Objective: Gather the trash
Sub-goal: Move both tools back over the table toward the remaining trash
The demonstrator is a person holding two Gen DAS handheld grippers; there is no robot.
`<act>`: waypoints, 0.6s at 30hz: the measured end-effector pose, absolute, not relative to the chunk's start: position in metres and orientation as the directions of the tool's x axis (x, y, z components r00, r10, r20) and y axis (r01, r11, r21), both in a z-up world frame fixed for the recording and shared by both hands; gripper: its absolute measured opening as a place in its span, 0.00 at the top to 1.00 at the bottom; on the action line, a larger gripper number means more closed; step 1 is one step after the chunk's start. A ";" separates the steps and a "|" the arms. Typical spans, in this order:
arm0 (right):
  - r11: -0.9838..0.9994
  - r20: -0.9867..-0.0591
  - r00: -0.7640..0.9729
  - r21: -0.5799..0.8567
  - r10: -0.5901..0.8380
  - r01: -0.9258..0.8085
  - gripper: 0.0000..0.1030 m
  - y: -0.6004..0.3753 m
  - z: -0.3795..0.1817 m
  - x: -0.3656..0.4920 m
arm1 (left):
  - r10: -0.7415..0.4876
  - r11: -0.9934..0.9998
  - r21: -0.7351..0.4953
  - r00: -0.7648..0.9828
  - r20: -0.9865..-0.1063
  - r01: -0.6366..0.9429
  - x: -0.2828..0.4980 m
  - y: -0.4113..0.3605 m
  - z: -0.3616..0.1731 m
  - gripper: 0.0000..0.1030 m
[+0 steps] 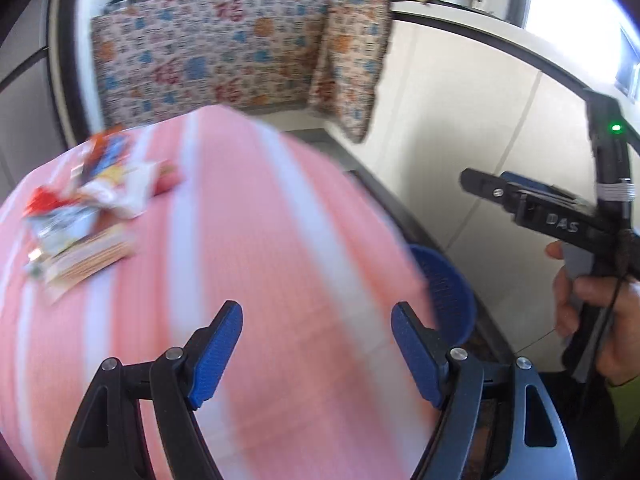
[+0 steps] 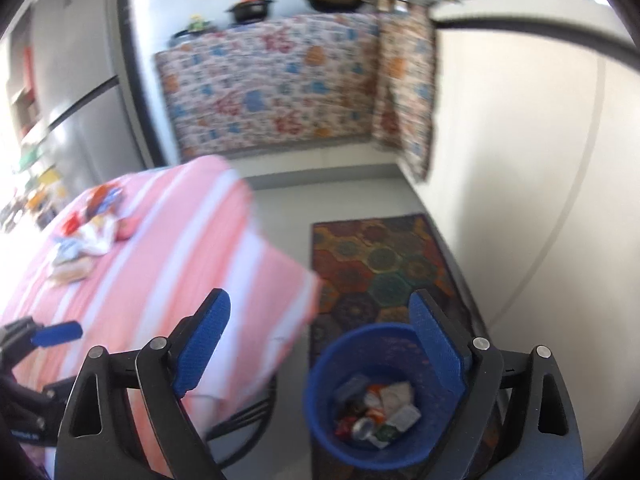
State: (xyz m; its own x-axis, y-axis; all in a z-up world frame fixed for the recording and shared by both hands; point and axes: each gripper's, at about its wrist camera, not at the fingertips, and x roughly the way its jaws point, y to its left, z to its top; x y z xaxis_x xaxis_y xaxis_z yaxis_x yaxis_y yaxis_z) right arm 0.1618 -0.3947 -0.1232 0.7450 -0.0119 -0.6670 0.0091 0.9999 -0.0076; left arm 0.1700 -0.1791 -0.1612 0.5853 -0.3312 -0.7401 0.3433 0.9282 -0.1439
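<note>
— Pink-and-white striped cloth (image 1: 248, 240) covers the table, and the leftover trash (image 1: 80, 216) sits in a loose heap near its far left side: wrappers, crumpled paper, a flat packet, all blurred.

— And the bin?

— Blue wastebasket (image 2: 360, 400), on the floor by the table's right corner, standing on the edge of a patterned rug (image 2: 384, 264). Wrappers and scraps already lie in its bottom.

— What are the grippers doing?

— Left gripper (image 1: 316, 344) hangs over the striped cloth with its blue pads (image 1: 218, 352) spread apart and nothing between them. Right gripper (image 2: 320, 344) is spread wide too, empty, poised above the gap between table corner and wastebasket; its right pad overlaps the basket's rim in the right wrist view.

— Can you see either hand?

— From the left wrist view, a hand (image 1: 592, 308) grips the right gripper's handle at the right edge, well away from the trash.
</note>
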 end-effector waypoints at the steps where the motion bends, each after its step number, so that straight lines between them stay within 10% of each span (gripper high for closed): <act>1: 1.000 -0.669 0.743 -0.003 0.017 -0.026 0.10 -0.375 -0.126 0.162 | -0.311 0.937 -0.137 0.589 -0.746 0.321 0.168 -0.160 -0.164 0.24; 18: 0.953 -0.809 0.573 -0.058 0.129 -0.296 0.09 -0.200 -0.200 0.158 | -0.224 0.943 -0.004 0.626 -0.747 0.333 0.195 -0.020 -0.180 0.24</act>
State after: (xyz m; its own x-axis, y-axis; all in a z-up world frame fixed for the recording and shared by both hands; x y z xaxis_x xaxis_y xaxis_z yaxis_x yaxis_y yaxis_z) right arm 0.1578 -0.1999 -0.2005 0.5729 0.1290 -0.8094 -0.2965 0.9533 -0.0579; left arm 0.1954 -0.0198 -0.1797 0.6260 -0.2242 -0.7469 0.3330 0.9429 -0.0039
